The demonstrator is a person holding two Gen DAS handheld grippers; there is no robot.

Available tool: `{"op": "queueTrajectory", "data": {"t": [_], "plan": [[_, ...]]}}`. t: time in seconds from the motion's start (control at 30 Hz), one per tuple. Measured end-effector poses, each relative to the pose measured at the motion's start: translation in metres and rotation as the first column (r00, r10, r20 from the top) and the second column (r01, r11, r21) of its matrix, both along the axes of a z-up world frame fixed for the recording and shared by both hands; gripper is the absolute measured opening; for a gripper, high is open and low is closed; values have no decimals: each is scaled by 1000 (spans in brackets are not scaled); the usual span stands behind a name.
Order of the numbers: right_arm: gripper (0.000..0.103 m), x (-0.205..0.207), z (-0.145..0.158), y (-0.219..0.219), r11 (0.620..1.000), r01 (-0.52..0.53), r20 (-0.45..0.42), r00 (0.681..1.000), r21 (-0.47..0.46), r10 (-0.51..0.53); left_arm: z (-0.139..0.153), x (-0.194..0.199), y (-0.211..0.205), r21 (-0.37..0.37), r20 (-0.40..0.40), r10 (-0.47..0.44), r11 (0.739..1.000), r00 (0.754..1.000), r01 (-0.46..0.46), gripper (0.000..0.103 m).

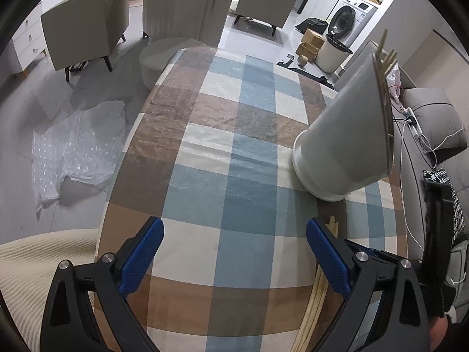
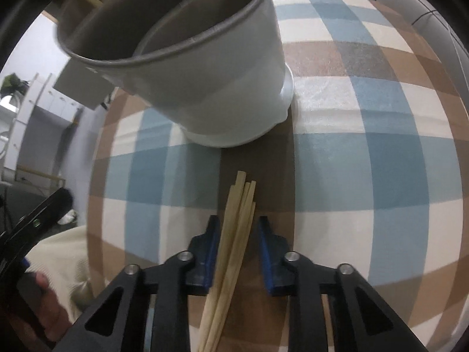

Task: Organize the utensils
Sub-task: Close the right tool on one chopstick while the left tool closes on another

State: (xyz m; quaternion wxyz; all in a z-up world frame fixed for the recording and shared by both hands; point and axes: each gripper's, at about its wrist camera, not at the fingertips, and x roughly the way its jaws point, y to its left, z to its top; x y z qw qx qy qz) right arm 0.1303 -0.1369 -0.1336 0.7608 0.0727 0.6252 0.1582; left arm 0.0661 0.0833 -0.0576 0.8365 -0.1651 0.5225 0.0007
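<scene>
A white utensil holder [image 1: 343, 135] stands on the checked tablecloth [image 1: 222, 152], with several wooden chopsticks [image 1: 386, 55] sticking out of its top. It fills the upper left of the right wrist view [image 2: 222, 88]. A bundle of loose wooden chopsticks [image 2: 234, 234] lies on the cloth in front of the holder. My right gripper [image 2: 238, 226] is open with its blue pads on either side of this bundle, not clamped. My left gripper [image 1: 234, 234] is wide open and empty above the cloth; the bundle [image 1: 319, 281] runs beside its right finger.
Grey armchairs [image 1: 88, 29] and a round pouf [image 1: 155, 58] stand past the table's far end. Plastic wrap [image 1: 76, 146] lies on the floor to the left. A grey sofa [image 1: 431, 123] with cables runs along the right. A cream knitted cushion [image 1: 35, 264] sits near left.
</scene>
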Motion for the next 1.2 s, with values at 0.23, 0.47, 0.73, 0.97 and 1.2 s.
{"op": "queueTrajectory", "data": {"t": [0.23, 0.47, 0.73, 0.97, 1.2], "plan": [[6, -2, 2, 1, 1000, 8, 17, 1000, -23, -7, -8, 6, 11, -30, -31, 24, 999, 999, -25, 95], [5, -9, 8, -23, 997, 69, 25, 997, 26, -70, -8, 5, 0, -13, -35, -26, 1000, 999, 26, 95], [5, -18, 18, -63, 973, 180, 20, 983, 145, -185, -19, 6, -27, 22, -92, -115, 993, 989, 117, 95], [5, -36, 34, -113, 922, 273, 19, 957, 274, -289, -35, 4, -66, 51, -163, -250, 964, 954, 261, 95], [5, -48, 44, -128, 887, 311, 28, 940, 342, -340, -54, 4, -84, 81, -233, -283, 948, 930, 309, 95]]}}
